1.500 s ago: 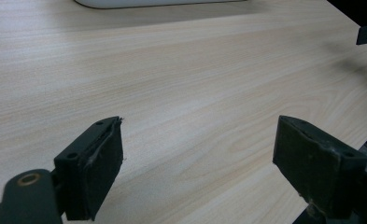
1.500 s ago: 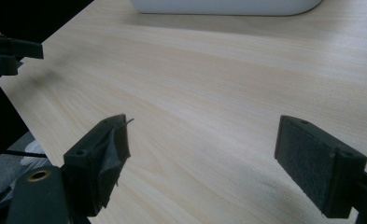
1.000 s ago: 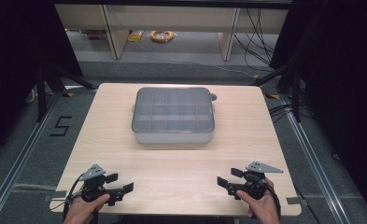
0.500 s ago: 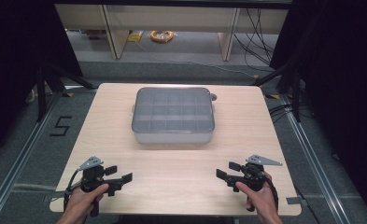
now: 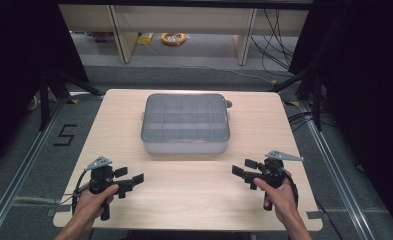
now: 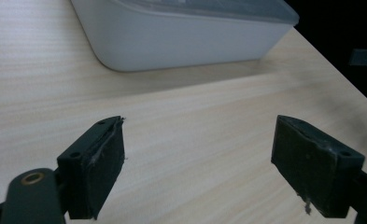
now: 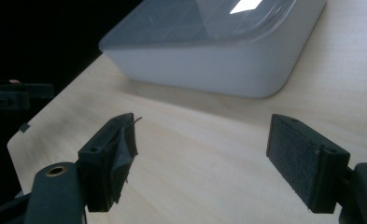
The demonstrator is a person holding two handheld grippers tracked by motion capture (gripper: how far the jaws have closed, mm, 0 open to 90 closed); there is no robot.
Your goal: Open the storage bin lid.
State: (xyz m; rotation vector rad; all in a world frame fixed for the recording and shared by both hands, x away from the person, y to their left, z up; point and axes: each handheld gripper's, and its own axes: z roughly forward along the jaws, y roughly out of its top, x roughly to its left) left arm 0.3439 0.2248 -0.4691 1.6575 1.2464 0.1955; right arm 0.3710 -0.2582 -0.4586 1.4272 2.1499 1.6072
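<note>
Left gripper (image 5: 131, 178): I hold it over the desk's near left corner, jaws spread wide, nothing between them.
Right gripper (image 5: 244, 168): I hold it over the near right, jaws likewise apart and empty.
Lidded box (image 5: 185, 123): grey, compartmented, lid on; mid-desk toward the far edge, ahead of both grippers, between their lines, well apart from each.
Desk (image 5: 194, 195): pale wood, bare between the grippers.
Change: both grippers have lifted slightly and edged forward since half a second ago; box unmoved.

L gripper (image 5: 130, 176) & R gripper (image 5: 245, 168) both hand-held, jaws wide apart, angled inward.
</note>
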